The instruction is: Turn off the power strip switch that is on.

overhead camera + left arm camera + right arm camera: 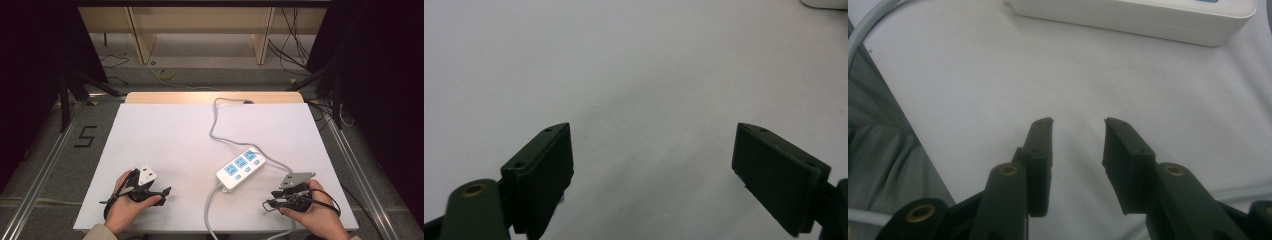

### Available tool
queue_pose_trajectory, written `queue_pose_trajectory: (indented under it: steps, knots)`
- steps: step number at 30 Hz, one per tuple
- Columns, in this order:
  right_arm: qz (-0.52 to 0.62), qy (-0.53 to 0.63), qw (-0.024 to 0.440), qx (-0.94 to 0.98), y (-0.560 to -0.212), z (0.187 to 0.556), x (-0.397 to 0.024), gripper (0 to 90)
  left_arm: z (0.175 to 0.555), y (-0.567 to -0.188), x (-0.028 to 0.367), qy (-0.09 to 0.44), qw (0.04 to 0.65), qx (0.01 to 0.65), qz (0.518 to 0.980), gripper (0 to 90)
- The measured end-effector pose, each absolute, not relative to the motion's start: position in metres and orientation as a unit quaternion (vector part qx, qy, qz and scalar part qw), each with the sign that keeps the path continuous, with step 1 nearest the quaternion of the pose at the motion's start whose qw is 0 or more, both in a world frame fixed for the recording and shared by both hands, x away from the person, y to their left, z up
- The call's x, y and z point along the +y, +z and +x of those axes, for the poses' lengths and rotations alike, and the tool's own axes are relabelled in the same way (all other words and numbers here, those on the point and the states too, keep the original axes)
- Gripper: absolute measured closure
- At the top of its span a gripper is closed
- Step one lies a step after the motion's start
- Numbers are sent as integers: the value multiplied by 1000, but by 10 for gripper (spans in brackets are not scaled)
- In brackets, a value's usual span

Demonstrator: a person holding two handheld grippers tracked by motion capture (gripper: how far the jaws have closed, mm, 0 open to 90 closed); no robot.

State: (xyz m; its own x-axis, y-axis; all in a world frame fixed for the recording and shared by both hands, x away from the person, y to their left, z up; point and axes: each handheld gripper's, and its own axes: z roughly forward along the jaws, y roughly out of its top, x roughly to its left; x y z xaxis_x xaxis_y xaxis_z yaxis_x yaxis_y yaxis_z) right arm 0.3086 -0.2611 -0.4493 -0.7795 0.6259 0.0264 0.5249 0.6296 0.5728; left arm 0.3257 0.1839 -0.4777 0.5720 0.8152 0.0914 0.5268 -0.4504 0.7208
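A white power strip (240,168) with 3 blue sockets lies on the white tabletop (165,140), near its front edge and right of centre, set at a slant. Its grey cable (226,136) runs from the far end back across the tabletop toward the rear edge, and a second grey cord (207,210) leaves its near end and drops off the front edge.

The left tool (162,192) rests low over the tabletop at the front left, held in the left hand (127,202), well apart from the power strip. Its jaws stand wide apart with nothing between them.

The right tool (267,204) sits at the front right in the right hand (312,212), near the power strip's near end but not touching it. Its jaws are parted by a narrow gap and hold nothing; in the right gripper view the power strip's white side lies just ahead of them.
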Motion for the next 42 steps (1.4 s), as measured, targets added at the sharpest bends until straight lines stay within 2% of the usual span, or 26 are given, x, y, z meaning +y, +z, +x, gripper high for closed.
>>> queue_pose_trajectory:
  steps: [4,9,16,42]
  knots:
    - [319,285,91,899,-450,309,-261,654,326,-477,183,220,330,407,823,168]
    - [318,286,106,897,-449,311,-262,725,325,-477,183,221,332,406,822,168]
    - [307,270,115,905,-447,314,-262,900,325,-477,183,222,332,406,822,168]
    - [326,267,101,901,-440,320,-254,900,326,-477,183,225,328,406,823,169]
